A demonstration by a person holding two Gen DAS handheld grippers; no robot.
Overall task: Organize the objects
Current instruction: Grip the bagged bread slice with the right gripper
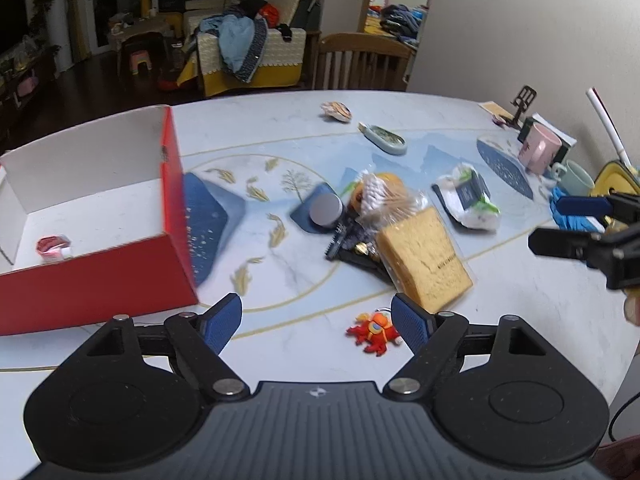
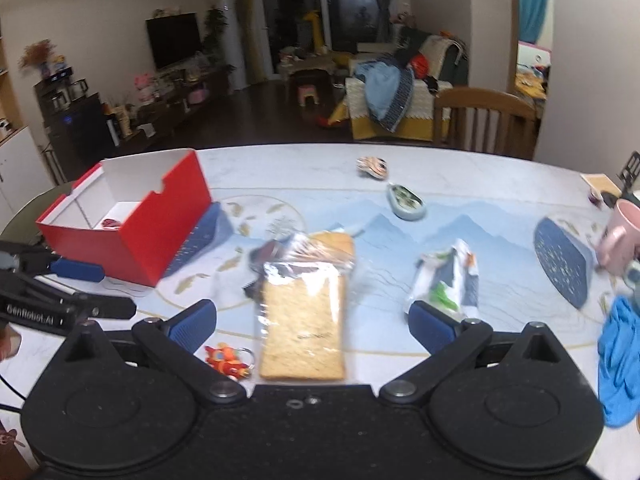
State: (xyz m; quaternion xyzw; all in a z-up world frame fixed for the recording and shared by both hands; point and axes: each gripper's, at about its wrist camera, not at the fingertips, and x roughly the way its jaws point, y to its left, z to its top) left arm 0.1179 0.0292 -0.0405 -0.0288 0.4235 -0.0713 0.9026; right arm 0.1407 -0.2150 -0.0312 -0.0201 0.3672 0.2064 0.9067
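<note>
A: Left claw point(image 1: 318, 318) is held low over the bench point(image 1: 520, 300), spread wide, nothing gripped. Right claw point(image 2: 312, 322) is also wide and empty.

B: The bagged toast point(image 2: 303, 332) is seen between the right claw's fingers; red crab keychain point(image 1: 374, 332) just beside the left claw's right finger. Red box point(image 1: 100, 280) sits at the left, bare bench left in front.

A wooden chair point(image 2: 484, 120) is standing at the far edge of the tabletop point(image 2: 304, 168). Beyond it, a sofa point(image 2: 400, 100) is carrying a heap of clothes. A dark TV point(image 2: 174, 44) is hanging on the pale wall point(image 2: 80, 24), above a low cabinet. The floor point(image 2: 260, 104) is looking dark. Night is showing through the big windows point(image 2: 320, 8), where a ceiling lamp is reflecting.
</note>
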